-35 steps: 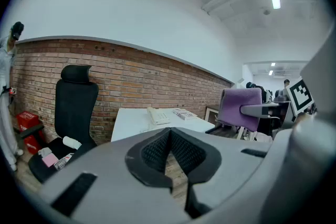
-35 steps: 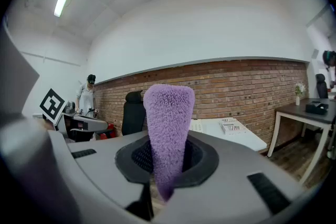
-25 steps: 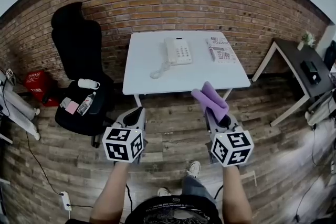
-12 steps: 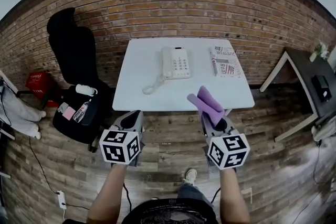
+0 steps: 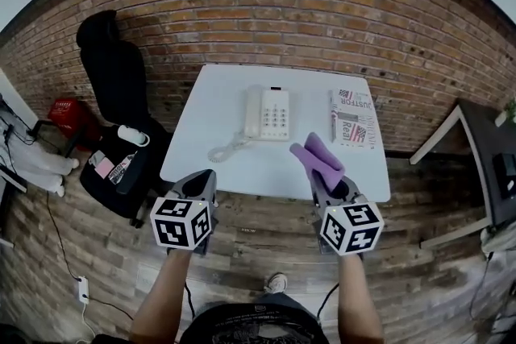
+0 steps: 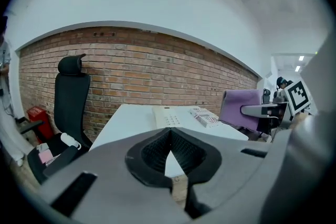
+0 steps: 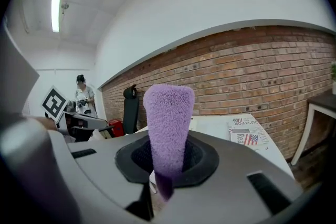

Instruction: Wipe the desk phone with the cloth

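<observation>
Grey left gripper (image 5: 201, 176) hung short of the desk phone (image 5: 268, 113), fingers pressed together on nothing. The phone sat mid-worktop (image 5: 211, 105), untouched. Right gripper (image 5: 329, 188), nearer than the phone and to its right, pinched the purple cloth (image 5: 318, 159) upright. Judged best: lay the cloth flat on the handset with light pressure.

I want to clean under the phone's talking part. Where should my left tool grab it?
Probably the slim middle of the white handset, from above and its left. It lies lengthwise along the white desk phone's left edge, keypad on its right, curly cord trailing off the near end, so the middle looks freest. Open the left tool first.
</observation>
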### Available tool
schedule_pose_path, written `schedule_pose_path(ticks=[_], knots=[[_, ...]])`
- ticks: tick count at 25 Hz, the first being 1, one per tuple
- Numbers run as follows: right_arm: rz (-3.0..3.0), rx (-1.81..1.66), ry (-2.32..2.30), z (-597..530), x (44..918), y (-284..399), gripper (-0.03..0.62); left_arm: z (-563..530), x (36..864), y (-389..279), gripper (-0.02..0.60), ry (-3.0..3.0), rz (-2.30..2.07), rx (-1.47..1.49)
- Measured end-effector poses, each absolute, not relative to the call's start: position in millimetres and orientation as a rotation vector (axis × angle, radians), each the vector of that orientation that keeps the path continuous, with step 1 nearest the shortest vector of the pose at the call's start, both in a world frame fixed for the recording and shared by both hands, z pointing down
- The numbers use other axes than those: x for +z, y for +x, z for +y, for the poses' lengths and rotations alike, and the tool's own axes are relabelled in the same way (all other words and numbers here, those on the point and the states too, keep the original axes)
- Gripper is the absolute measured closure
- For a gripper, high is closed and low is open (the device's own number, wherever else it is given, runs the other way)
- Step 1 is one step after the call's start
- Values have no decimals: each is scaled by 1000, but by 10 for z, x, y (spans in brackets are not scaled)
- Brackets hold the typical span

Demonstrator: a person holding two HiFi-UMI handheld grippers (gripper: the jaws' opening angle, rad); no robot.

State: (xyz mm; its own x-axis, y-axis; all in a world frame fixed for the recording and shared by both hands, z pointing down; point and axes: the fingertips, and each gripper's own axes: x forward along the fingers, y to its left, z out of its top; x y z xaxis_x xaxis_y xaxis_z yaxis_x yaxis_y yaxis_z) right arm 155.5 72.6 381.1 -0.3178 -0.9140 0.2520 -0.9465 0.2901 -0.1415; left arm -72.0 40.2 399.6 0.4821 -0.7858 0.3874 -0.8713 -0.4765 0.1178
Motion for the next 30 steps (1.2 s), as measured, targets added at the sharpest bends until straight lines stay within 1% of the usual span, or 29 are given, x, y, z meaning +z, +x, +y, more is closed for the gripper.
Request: schedule_pose_path(ticks=[12,21,30], knots=[[-2493,397,1569,149,3951,1822,549,53,4064,-436,577,2356,-1505,398],[-2493,311,1442,-515,3939,1738,549,-295,4145,-460,577,2333,-1530,368],[-2451,303,1405,-1462,3964,1620,549,-1104,4233,-473,577,2352,-1473,373]])
